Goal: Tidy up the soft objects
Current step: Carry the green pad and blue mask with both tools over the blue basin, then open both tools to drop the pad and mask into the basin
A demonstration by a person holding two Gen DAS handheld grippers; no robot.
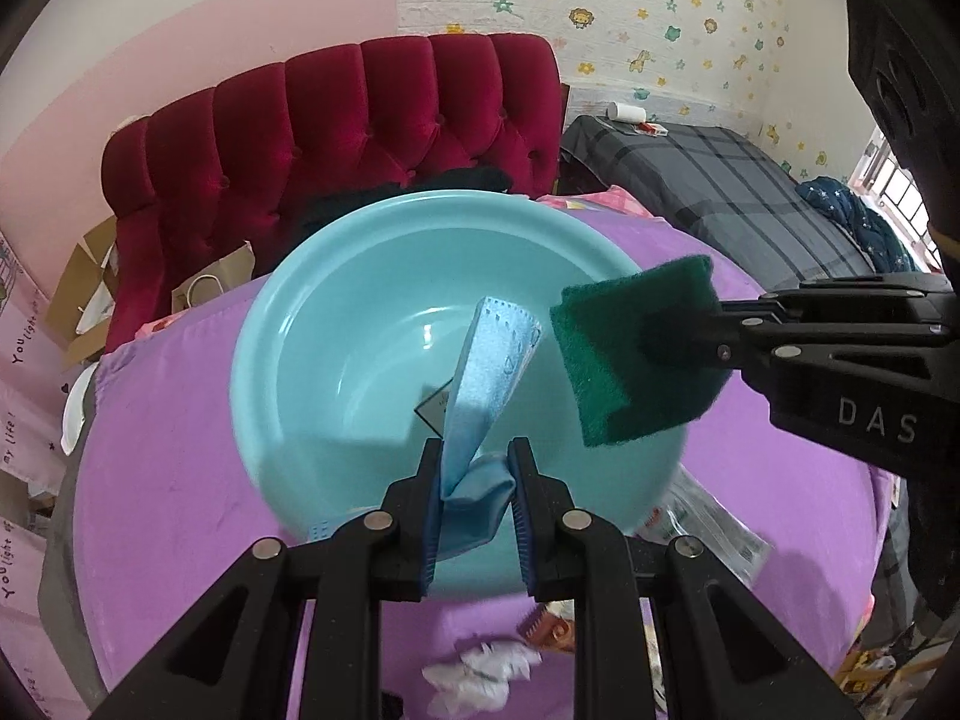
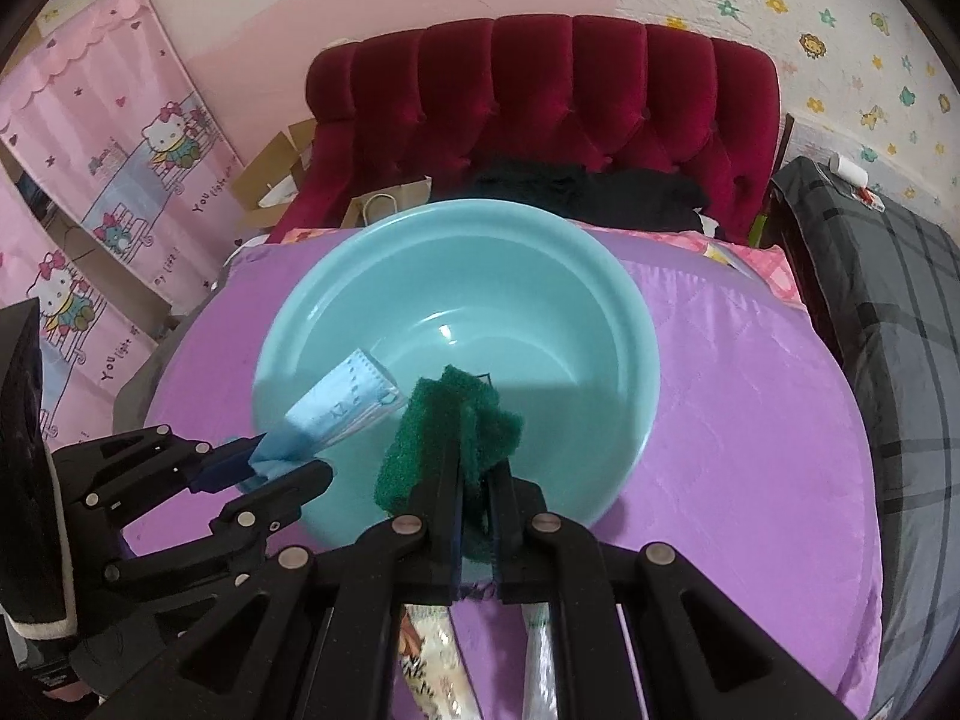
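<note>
Left gripper (image 1: pixel 474 483) pinches face mask (image 1: pixel 495 354), right gripper (image 2: pixel 477 468) sponge (image 2: pixel 447 438) (both over basin (image 2: pixel 600 276)).

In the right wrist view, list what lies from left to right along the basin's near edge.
Left claw → blue face mask it grips → green scouring pad in the right claw → bare basin rim → purple cloth.

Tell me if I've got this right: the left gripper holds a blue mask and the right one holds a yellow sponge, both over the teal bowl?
Not quite. The sponge is green, as the right wrist view shows. Otherwise right: left gripper holds the mask, right gripper the sponge, over the bowl.
</note>
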